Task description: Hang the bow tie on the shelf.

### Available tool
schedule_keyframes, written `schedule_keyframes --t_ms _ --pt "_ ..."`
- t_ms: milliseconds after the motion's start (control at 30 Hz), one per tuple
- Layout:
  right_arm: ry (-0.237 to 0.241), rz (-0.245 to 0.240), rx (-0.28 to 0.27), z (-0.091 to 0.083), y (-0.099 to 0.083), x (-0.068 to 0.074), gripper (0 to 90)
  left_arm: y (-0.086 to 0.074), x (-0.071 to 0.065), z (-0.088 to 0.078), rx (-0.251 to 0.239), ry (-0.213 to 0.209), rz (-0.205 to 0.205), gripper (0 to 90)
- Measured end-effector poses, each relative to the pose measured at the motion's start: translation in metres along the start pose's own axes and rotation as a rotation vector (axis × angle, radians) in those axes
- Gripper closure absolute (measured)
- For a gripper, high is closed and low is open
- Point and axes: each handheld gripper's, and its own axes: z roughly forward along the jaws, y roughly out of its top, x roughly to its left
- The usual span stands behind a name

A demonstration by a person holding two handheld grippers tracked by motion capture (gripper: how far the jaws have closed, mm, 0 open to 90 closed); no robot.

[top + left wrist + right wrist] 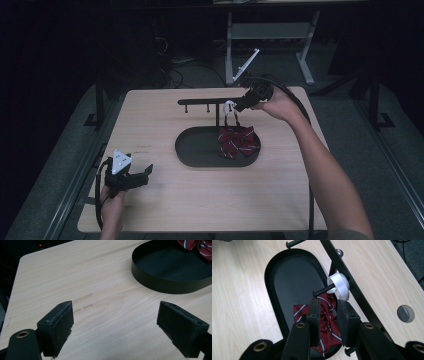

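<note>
Bow tie (325, 322) hangs below the right gripper (328, 315), whose part-open jaws grip nothing.

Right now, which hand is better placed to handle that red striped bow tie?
The right gripper: it hovers right at the bow tie hanging on the rack. The left gripper sits far off, open.

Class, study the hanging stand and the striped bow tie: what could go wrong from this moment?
The white loop sits on a short peg, so it could slip off and drop the bow tie into the tray. The right gripper straddles the fabric and might snag it when pulling away.
</note>
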Motion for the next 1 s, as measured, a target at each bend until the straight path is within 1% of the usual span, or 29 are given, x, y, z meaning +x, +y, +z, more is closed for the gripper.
schedule_keyframes --t_ms 100,233,567,733,1000 --pt "0.006 0.001 -0.011 -0.001 -0.003 0.0 71.1 0.0 0.0 -0.001 0.0 0.0 0.002 13.5" --pt "0.011 0.007 -0.004 -0.001 -0.006 0.001 70.3 0.0 0.0 0.0 0.001 0.0 0.003 13.5" --pt "0.025 0.008 -0.02 -0.003 -0.012 0.002 69.4 0.0 0.0 -0.001 0.002 0.001 0.006 13.5" --pt "0.024 0.003 -0.022 -0.004 -0.014 0.003 68.7 0.0 0.0 -0.001 -0.004 0.002 -0.001 13.6" --pt "0.028 0.001 -0.025 -0.005 -0.018 0.006 68.3 0.001 -0.001 -0.001 -0.001 0.001 0.005 13.5"
